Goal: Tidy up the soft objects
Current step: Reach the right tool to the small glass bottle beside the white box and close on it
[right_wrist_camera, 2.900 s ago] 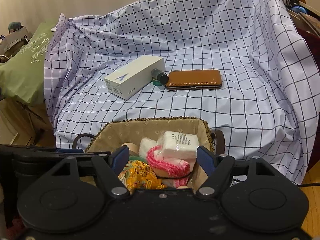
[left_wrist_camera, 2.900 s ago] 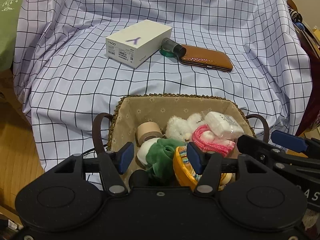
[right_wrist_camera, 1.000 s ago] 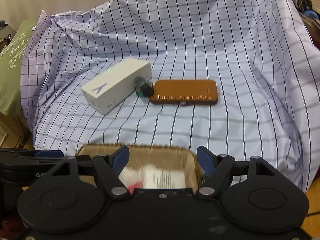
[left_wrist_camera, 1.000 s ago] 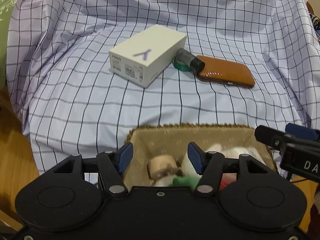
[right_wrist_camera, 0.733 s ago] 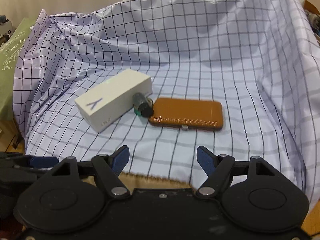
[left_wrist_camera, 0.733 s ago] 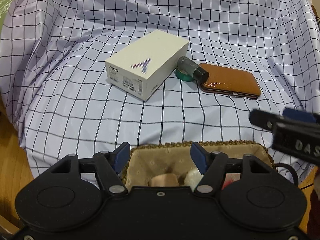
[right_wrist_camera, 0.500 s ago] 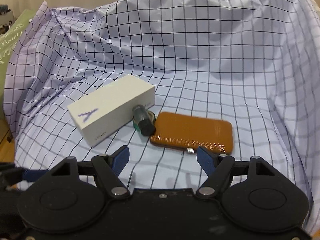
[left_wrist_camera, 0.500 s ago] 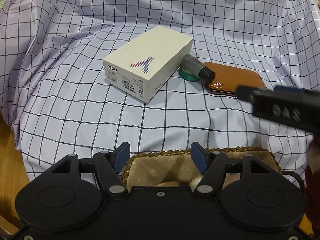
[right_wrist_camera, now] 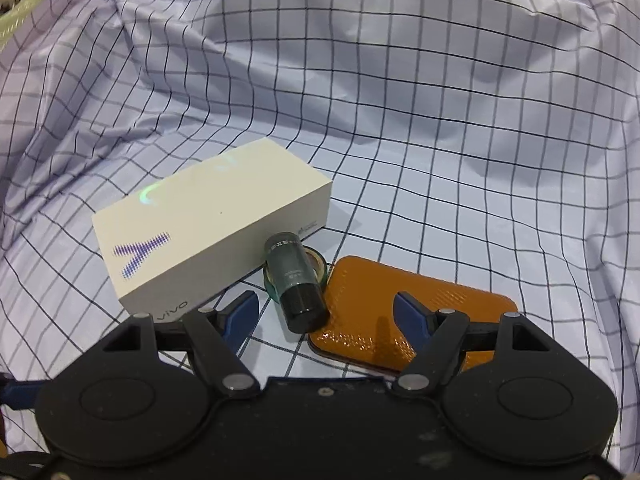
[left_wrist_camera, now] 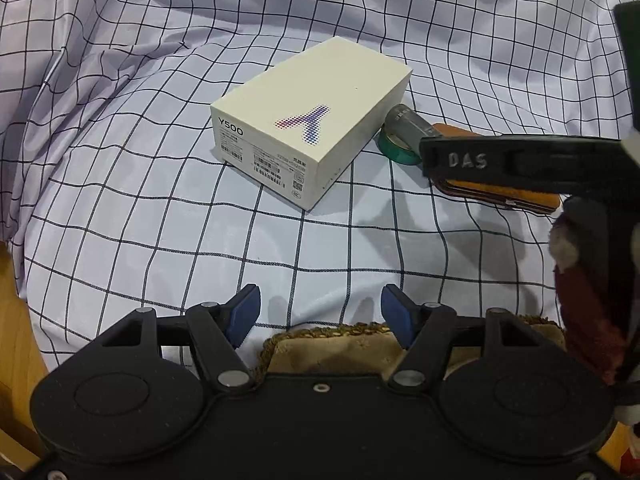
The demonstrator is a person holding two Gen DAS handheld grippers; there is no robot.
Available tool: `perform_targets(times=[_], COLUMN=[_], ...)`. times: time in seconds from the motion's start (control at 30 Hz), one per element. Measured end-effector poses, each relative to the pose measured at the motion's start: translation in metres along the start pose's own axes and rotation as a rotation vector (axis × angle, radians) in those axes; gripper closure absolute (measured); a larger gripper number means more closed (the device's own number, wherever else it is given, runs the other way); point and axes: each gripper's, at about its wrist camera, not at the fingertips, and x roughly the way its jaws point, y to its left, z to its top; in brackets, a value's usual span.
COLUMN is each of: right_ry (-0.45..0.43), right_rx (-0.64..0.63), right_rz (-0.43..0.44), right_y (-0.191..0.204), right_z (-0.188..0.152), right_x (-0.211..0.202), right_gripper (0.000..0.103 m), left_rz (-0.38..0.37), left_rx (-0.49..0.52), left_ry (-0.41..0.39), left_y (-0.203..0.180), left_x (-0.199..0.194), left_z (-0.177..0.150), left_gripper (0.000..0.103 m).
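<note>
On the checked cloth lie a white phone box [left_wrist_camera: 312, 120] [right_wrist_camera: 212, 236], a dark bottle [right_wrist_camera: 294, 280] [left_wrist_camera: 408, 124] resting on a green tape roll [left_wrist_camera: 394, 150] [right_wrist_camera: 316, 260], and a brown leather case [right_wrist_camera: 404, 320] [left_wrist_camera: 500, 196]. My right gripper [right_wrist_camera: 326, 314] is open and empty, just in front of the bottle and the case; it reaches in from the right in the left wrist view [left_wrist_camera: 500, 160]. My left gripper [left_wrist_camera: 320, 312] is open and empty above the far rim of the woven basket [left_wrist_camera: 340, 340]. The basket's contents are hidden.
The checked cloth [left_wrist_camera: 120, 200] drapes over a seat and rises in folds at the back [right_wrist_camera: 360, 80]. Wooden floor [left_wrist_camera: 12, 320] shows at the left. A dark red plush shape [left_wrist_camera: 588, 300] is at the right edge, by the right gripper's body.
Both grippers have moved forward from over the basket toward the box, bottle and case. The basket has slid almost out of both views. The right gripper now reaches ahead of the left.
</note>
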Motion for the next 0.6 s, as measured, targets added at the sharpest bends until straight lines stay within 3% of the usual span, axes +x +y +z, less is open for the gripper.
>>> perform_targets(times=[0.3, 0.6], right_ry=[0.013, 0.013], right_rx=[-0.057, 0.017], right_rz=[-0.061, -0.192], right_y=[-0.005, -0.048], right_z=[0.003, 0.023], right_x=[0.015, 0.037], right_gripper=[0.030, 0.031], left_rz=[-0.017, -0.026], left_rx=[-0.001, 0.002], left_ry=[0.011, 0.015], left_y=[0.000, 0.001], left_x=[0.006, 0.007], left_z=[0.002, 0.002], left_gripper=[0.040, 0.040])
